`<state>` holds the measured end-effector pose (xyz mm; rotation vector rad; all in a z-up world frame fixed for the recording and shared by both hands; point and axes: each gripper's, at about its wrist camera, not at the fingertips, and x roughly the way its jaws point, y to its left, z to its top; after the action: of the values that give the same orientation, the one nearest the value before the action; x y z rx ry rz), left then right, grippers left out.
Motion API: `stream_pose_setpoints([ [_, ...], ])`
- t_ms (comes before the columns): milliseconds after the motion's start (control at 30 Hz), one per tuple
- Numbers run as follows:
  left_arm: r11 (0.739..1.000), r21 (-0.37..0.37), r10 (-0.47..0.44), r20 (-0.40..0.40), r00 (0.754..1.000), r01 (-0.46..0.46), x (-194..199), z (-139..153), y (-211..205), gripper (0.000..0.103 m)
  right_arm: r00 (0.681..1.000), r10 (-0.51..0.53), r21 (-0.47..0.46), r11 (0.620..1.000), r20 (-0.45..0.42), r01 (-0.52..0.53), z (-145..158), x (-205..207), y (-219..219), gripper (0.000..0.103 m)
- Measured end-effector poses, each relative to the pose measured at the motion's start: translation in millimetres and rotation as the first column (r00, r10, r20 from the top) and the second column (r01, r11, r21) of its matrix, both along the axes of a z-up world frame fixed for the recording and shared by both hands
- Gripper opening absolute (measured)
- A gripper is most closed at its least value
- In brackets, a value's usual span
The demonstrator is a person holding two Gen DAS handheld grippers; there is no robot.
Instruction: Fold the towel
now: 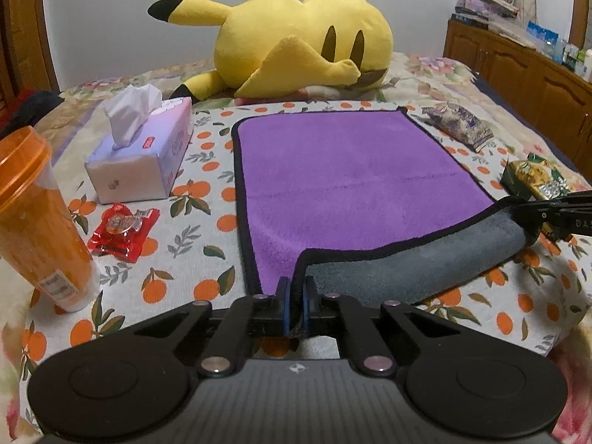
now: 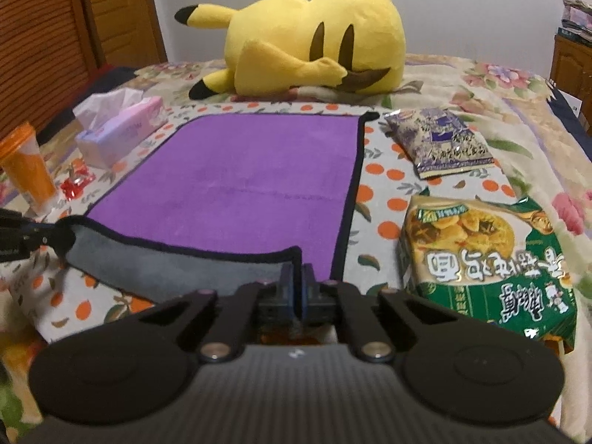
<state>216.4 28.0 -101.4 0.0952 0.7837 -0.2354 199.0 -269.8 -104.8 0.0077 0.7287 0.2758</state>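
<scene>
A purple towel (image 1: pixel 351 181) with black trim and a grey underside lies flat on the orange-print cloth; it also shows in the right wrist view (image 2: pixel 240 181). Its near edge is lifted and curled over, grey side (image 1: pixel 425 259) showing. My left gripper (image 1: pixel 296 290) is shut on the near left corner of the towel. My right gripper (image 2: pixel 298 277) is shut on the near right corner; it also shows at the right of the left wrist view (image 1: pixel 532 218). The left gripper shows at the left edge of the right wrist view (image 2: pixel 55 233).
A yellow plush (image 1: pixel 296 48) lies beyond the towel. Left of the towel are a tissue box (image 1: pixel 144 151), a red candy packet (image 1: pixel 124 231) and an orange cup (image 1: pixel 40 222). Right are a purple snack bag (image 2: pixel 440 140) and a green noodle pack (image 2: pixel 484 262). Wooden cabinets (image 1: pixel 525 74) stand far right.
</scene>
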Motion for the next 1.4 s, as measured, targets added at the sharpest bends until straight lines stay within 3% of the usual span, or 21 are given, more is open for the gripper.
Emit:
stream_pose_setpoints([
  [467,0.999,-0.047,0.013,0.101,0.995,-0.008,-4.2,26.0,-0.1,0.007,0.997,0.004,0.040,0.999,0.075,-0.007,16.9,0.2,-7.3,0.004],
  [900,0.999,-0.052,0.008,0.139,0.990,-0.001,8.8,34.3,0.6,0.006,0.993,0.008,0.029,1.000,0.116,-0.011,17.0,8.9,-11.2,0.004],
  [1400,1.000,-0.026,0.000,0.134,0.991,0.004,35.6,24.8,-5.0,0.006,0.990,0.027,0.005,1.000,0.139,-0.028,10.8,23.9,-7.1,0.004],
])
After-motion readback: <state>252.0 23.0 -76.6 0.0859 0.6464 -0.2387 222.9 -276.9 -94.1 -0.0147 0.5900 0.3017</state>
